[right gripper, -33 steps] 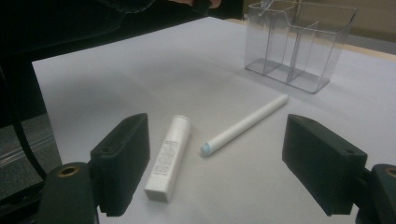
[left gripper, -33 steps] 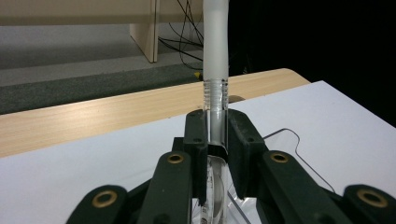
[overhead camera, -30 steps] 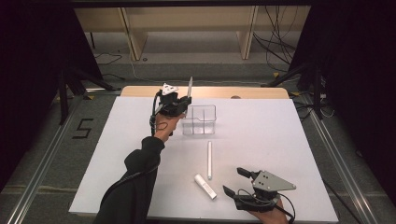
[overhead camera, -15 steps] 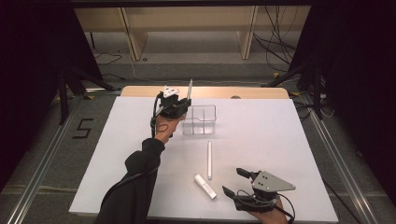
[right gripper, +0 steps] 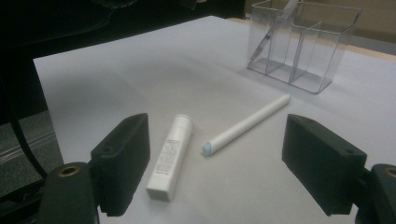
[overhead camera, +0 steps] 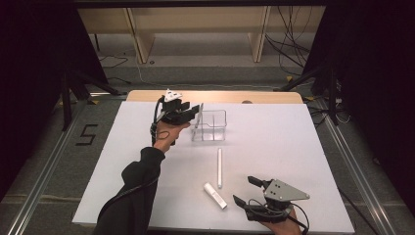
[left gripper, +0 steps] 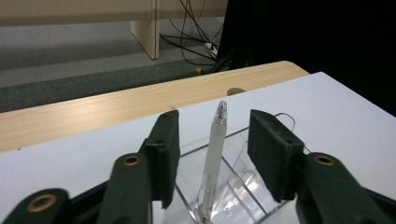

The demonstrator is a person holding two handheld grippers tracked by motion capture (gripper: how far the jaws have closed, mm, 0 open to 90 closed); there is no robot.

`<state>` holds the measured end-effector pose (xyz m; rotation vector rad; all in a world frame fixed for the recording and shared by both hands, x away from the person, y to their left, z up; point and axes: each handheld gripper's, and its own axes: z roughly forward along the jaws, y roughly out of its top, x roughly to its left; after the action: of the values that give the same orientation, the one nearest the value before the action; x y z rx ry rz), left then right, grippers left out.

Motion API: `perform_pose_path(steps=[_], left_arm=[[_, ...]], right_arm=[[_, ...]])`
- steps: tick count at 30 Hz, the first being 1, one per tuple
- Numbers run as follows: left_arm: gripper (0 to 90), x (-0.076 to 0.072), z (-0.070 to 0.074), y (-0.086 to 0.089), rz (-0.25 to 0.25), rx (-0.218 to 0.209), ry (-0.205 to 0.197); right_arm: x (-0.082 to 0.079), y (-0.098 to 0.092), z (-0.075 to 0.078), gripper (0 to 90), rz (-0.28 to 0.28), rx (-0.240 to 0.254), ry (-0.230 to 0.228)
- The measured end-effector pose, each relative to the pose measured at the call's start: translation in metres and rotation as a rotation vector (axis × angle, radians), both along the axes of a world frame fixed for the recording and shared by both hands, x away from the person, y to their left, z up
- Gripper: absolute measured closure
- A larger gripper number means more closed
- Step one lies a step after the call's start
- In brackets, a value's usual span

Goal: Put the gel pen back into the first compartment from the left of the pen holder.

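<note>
- Left gripper view: lower end of pen (left gripper: 212,163) cut off by the bottom edge; where it rests in the clear organizer (left gripper: 243,186) cannot be told.
- High view: right hand (overhead camera: 279,226) cut by the bottom edge.
- Right gripper view: print on the white tube (right gripper: 170,156) too small to read.
- Right gripper view: organizer's far rim cut by the top edge.

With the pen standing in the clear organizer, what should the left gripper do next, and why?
Probably lift the left gripper straight up and away. Its fingers have just been opening and stand clear of the pen, which now leans in the clear organizer; two more items wait on the table.
</note>
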<state>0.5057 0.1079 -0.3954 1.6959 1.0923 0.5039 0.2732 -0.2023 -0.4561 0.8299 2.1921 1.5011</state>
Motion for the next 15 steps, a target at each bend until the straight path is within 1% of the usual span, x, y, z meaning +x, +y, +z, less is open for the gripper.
perform_pose_path(steps=[6,9,10,12,15], left_arm=[[41.9,-0.010,0.003,0.004,-0.039,0.007,0.053],[38.1,-0.016,0.002,0.009,-0.050,0.005,0.066],[37.0,-0.019,0.002,0.011,-0.048,-0.005,0.070],[35.9,-0.024,0.001,0.015,-0.054,-0.026,0.070],[34.5,-0.033,-0.001,0.021,-0.067,-0.028,0.066]], right_arm=[[0.000,0.000,0.000,24.3,-0.001,-0.001,0.001],[0.000,0.000,0.000,24.3,-0.006,-0.001,0.002],[0.000,0.000,0.000,24.3,-0.008,-0.002,0.004],[0.001,0.000,0.000,24.3,-0.012,-0.002,0.007],[0.001,0.000,0.000,24.3,-0.023,-0.005,0.016]])
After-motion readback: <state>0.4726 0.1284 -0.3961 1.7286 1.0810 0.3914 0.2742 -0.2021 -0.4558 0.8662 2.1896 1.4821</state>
